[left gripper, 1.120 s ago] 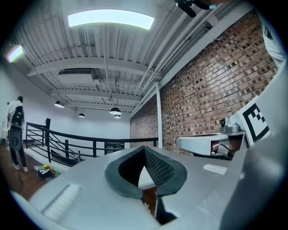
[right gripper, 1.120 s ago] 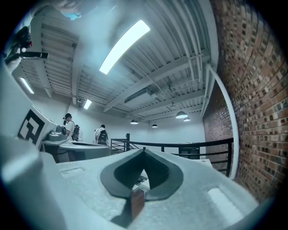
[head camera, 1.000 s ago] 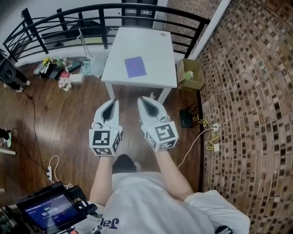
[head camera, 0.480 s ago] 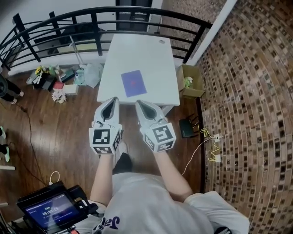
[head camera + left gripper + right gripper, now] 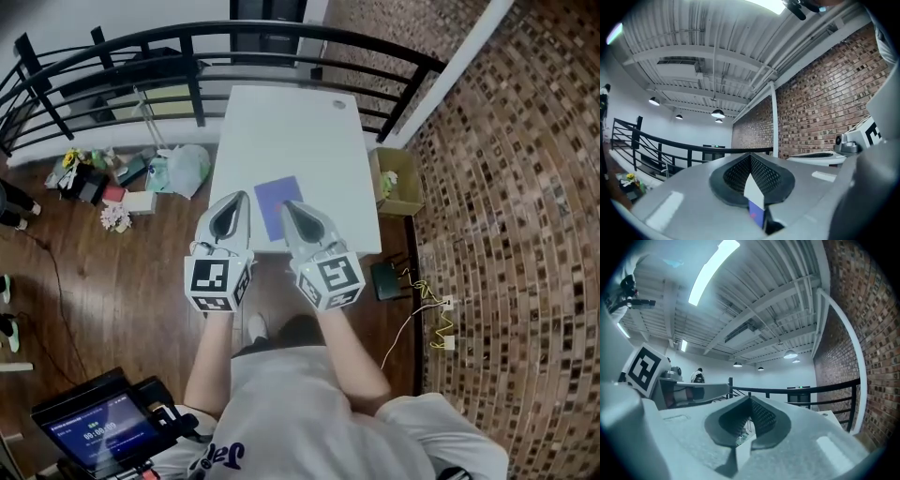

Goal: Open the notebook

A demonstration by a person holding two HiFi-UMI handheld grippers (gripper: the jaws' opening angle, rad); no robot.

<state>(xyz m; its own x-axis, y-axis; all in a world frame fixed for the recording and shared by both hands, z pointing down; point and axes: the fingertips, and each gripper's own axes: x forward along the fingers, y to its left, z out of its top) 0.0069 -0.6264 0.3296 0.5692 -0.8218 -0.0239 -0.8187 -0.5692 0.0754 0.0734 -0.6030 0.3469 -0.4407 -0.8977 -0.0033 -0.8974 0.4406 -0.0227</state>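
I judge this to be the approach step. The purple notebook (image 5: 278, 204) lies flat and shut on the white desk (image 5: 281, 131), and nothing has lifted its cover yet. It sits just ahead of my two tongs, in the gap between their tips. My left tongs (image 5: 231, 214) are just beside its left edge. In the head view my right tongs (image 5: 298, 217) overlap its right side, though I cannot tell whether they touch it or hang above it. In the left gripper view a sliver of purple shows low under the tips, so the notebook is ahead of and below that pair.

Both tongs are pinched narrow, pads together, with nothing between them.

Next, I think, I must bring the tips down to the cover. One pair should press the notebook so it does not slide on the smooth desk. The other should part slightly and catch the cover's free edge. I cannot make out which edge is the spine, so I would settle that first.
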